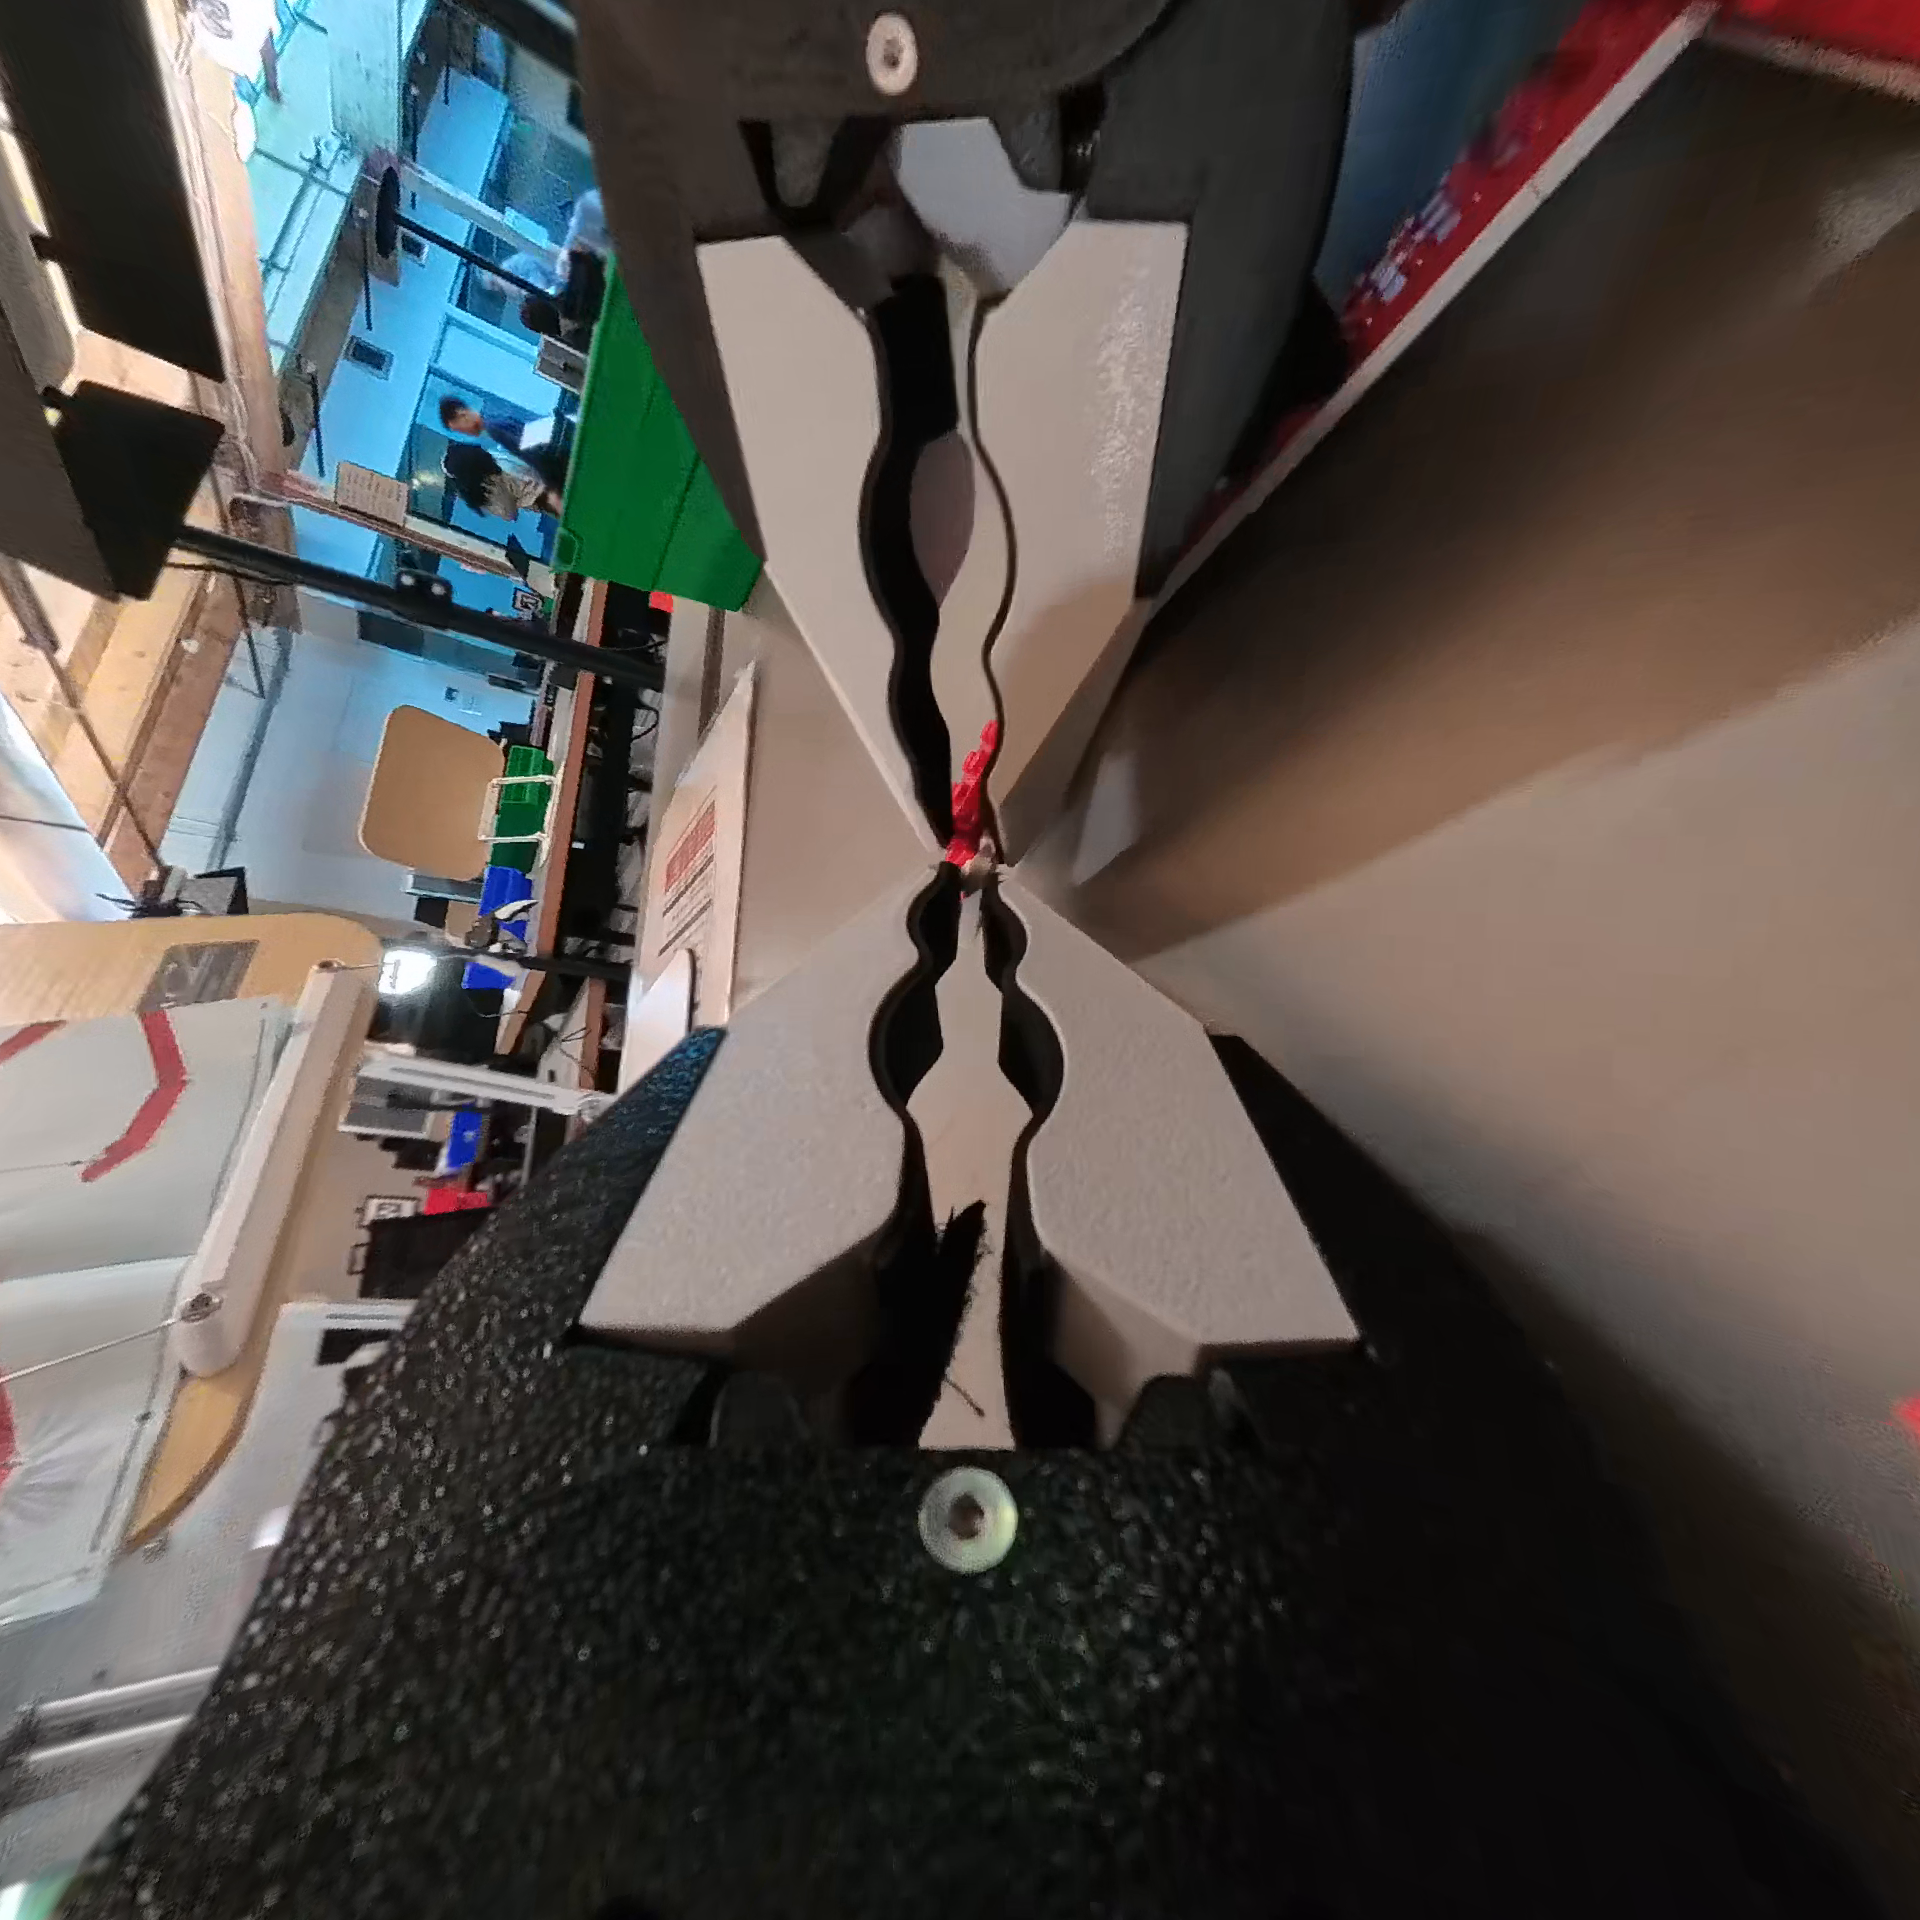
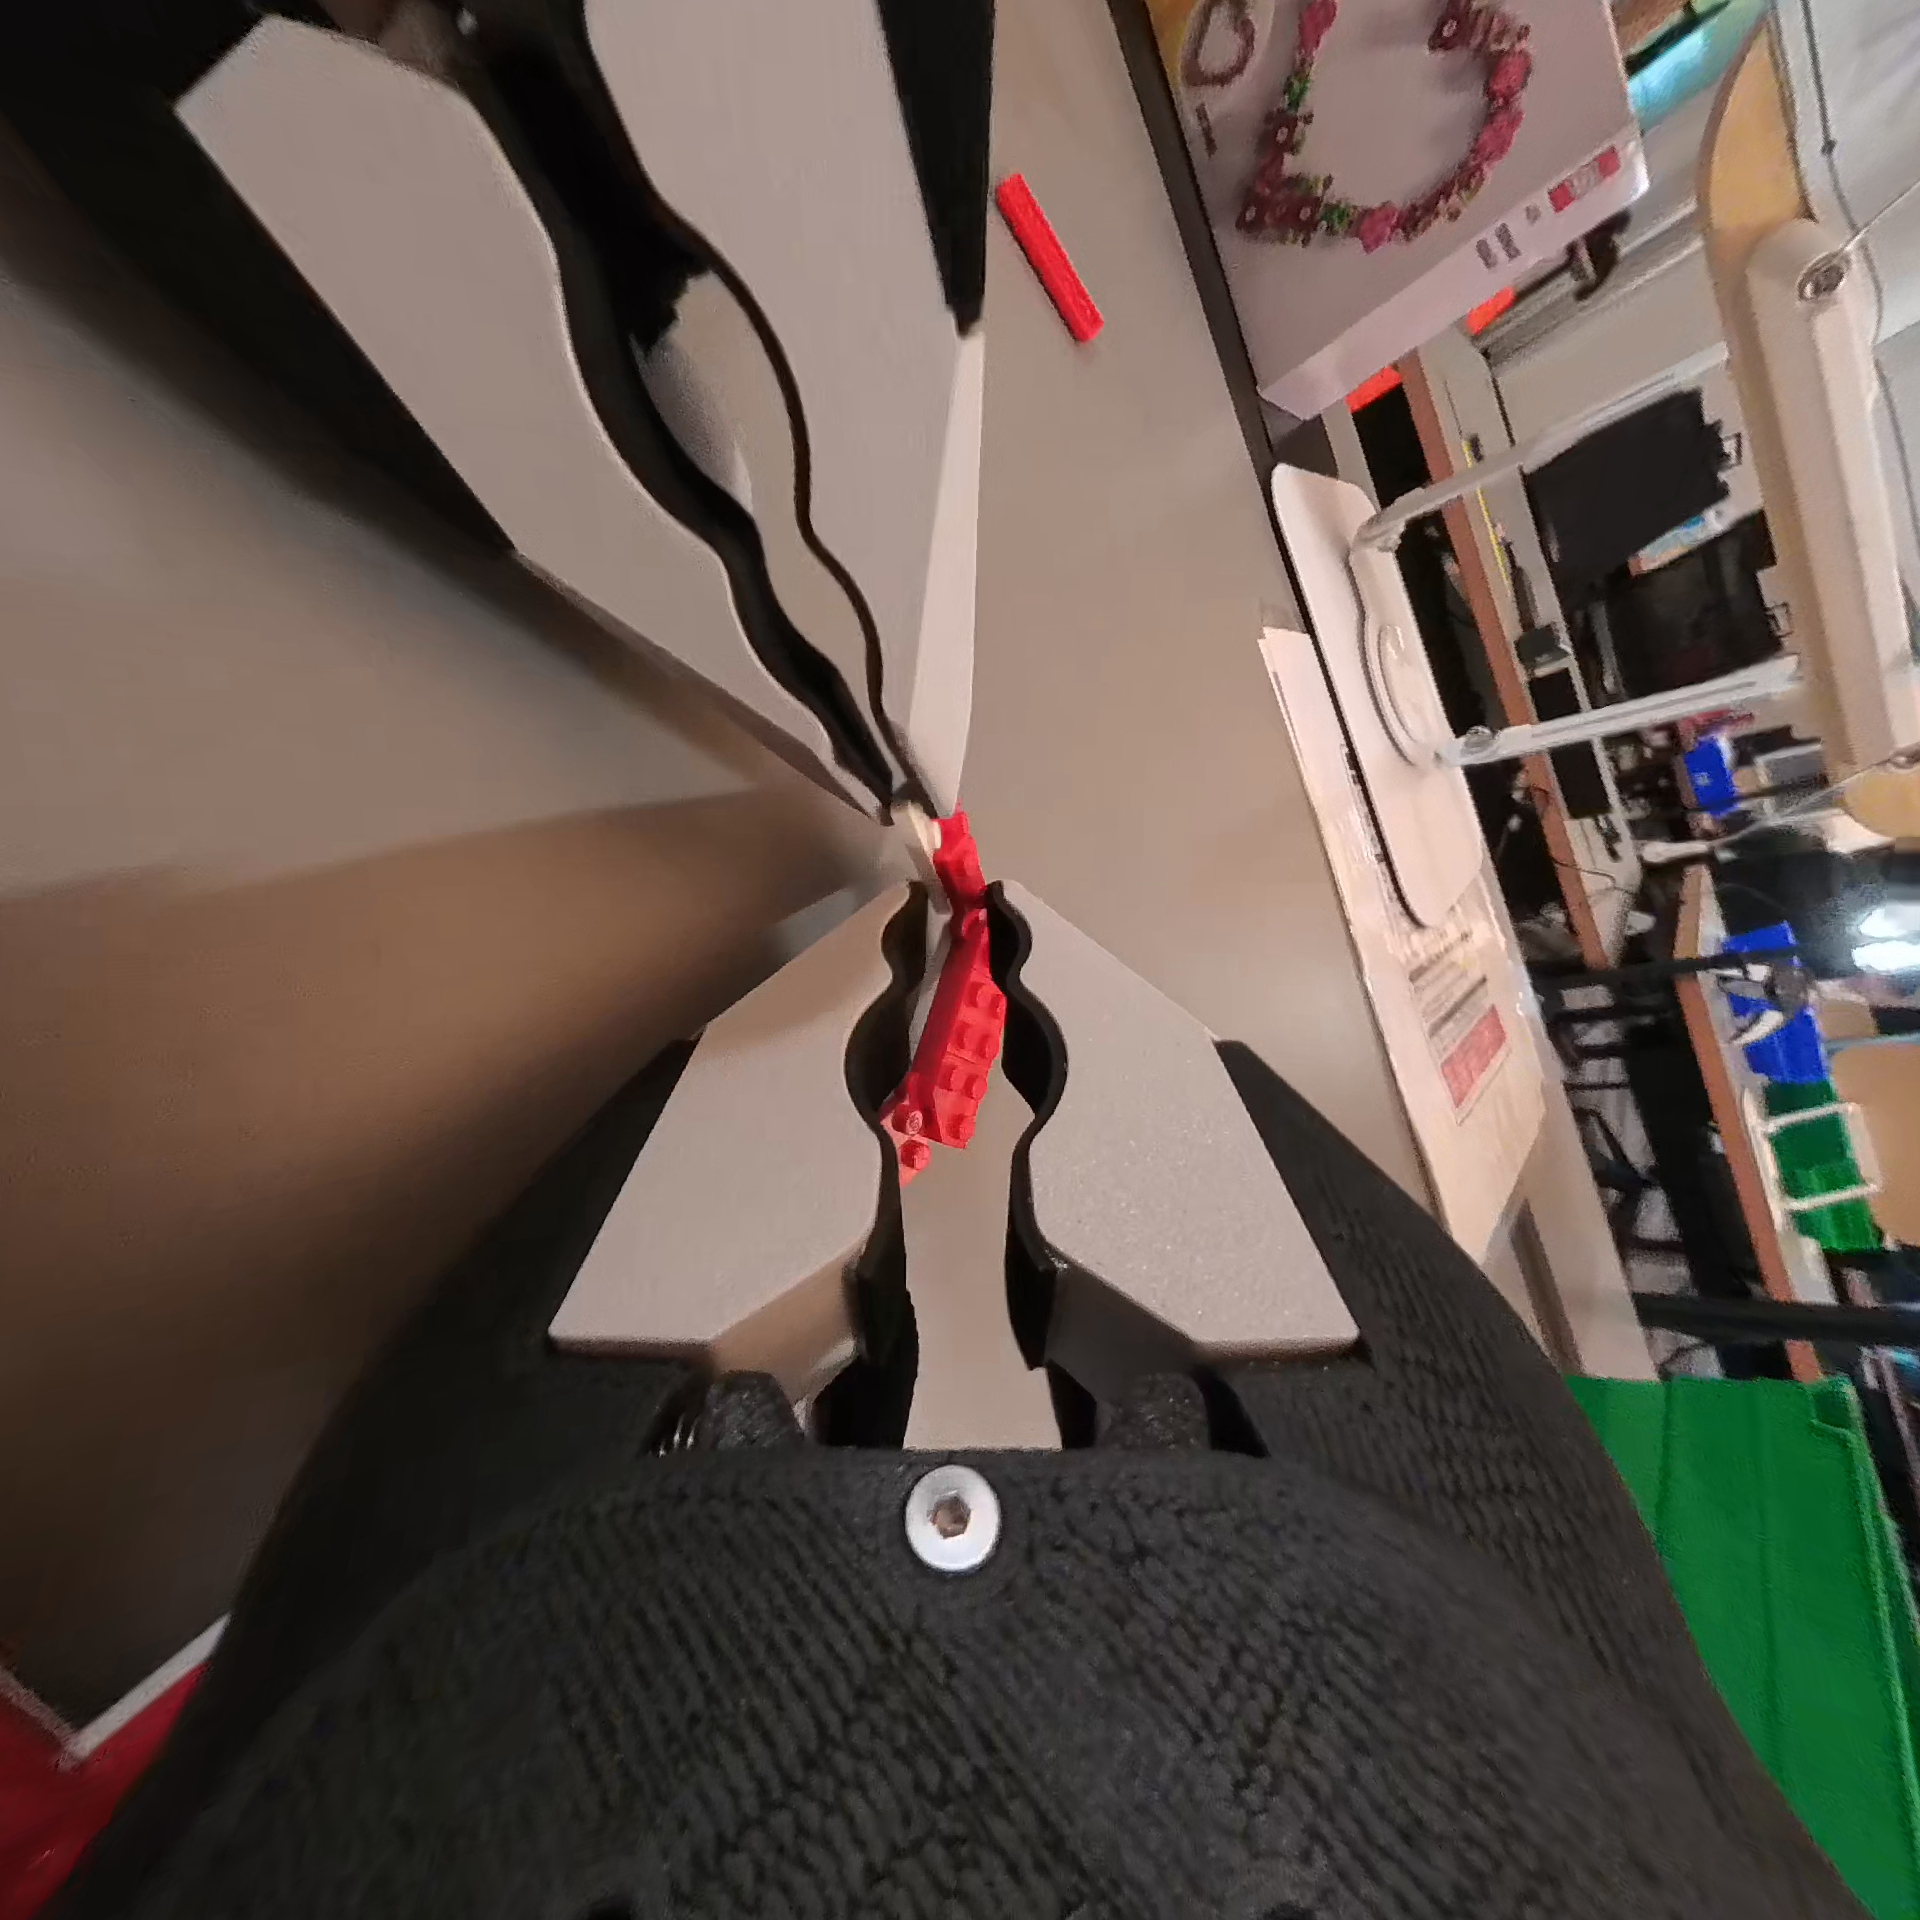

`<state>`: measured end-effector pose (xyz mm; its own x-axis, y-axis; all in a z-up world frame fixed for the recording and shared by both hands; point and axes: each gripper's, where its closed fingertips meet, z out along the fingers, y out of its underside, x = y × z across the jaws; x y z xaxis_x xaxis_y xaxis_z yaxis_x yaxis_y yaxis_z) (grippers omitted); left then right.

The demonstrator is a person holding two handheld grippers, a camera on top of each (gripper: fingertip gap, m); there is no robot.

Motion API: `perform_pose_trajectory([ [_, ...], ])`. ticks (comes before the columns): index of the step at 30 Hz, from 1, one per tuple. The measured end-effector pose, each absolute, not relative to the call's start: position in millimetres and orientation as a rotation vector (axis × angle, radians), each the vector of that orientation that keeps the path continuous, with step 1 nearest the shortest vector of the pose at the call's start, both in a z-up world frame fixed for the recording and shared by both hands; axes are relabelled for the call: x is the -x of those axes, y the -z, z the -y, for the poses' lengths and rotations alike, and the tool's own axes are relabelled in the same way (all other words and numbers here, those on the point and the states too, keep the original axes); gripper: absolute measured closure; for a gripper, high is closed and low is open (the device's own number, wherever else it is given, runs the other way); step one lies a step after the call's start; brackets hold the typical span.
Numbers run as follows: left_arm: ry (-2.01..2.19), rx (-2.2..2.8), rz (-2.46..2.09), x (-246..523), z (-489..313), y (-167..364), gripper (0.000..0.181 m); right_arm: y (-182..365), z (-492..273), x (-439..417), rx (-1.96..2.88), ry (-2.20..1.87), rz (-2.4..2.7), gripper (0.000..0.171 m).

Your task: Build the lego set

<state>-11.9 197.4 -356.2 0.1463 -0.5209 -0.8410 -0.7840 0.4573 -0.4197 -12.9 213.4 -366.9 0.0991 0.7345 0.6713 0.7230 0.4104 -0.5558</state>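
Observation:
My two grippers meet tip to tip above the grey table (image 2: 1122, 623). My right gripper (image 2: 961, 904) is shut on a red Lego assembly (image 2: 961, 1049) made of several small plates, which runs along between its fingers and sticks out past the tips. My left gripper (image 1: 968, 885) is shut on a small white piece (image 1: 977, 857), which touches the front end of the red assembly (image 1: 975, 790). In the right wrist view the left gripper (image 2: 902, 808) comes in from the upper left with the white piece (image 2: 922, 828) at its tips. In the left wrist view the right gripper (image 1: 966, 831) comes in from the top.
A long red plate (image 2: 1044, 255) lies loose on the table. A Lego box with a flower wreath picture (image 2: 1403, 177) stands at the table's edge, with a printed sheet (image 2: 1455, 997) beside it. A green bin (image 1: 644, 468) and a white-rimmed tray of red parts (image 1: 1507, 208) flank the grippers.

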Motion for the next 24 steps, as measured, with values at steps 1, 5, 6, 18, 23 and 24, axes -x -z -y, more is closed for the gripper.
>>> perform_pose_trajectory([
  [1, -0.248, 1.203, -1.506, 12, -197, 356, 0.179, 366, -212, 13, 1.306, -0.034, 1.621, 0.161],
  [5, -0.19, 1.208, -1.488, 12, -196, 355, 0.179, 366, -211, 13, 1.281, -0.051, 1.628, 0.161],
  [6, -0.186, 1.206, -1.486, 12, -196, 355, 0.179, 365, -211, 13, 1.289, -0.061, 1.621, 0.161],
  [18, -0.265, 0.985, -1.534, 6, -186, 348, 0.18, 361, -204, 14, 1.304, -0.211, 1.604, 0.161],
  [23, -0.199, 1.011, -1.537, 6, -184, 350, 0.18, 363, -204, 15, 1.207, -0.125, 1.652, 0.163],
  [24, -0.184, 1.017, -1.536, 6, -184, 350, 0.18, 363, -203, 15, 1.184, -0.109, 1.666, 0.163],
])
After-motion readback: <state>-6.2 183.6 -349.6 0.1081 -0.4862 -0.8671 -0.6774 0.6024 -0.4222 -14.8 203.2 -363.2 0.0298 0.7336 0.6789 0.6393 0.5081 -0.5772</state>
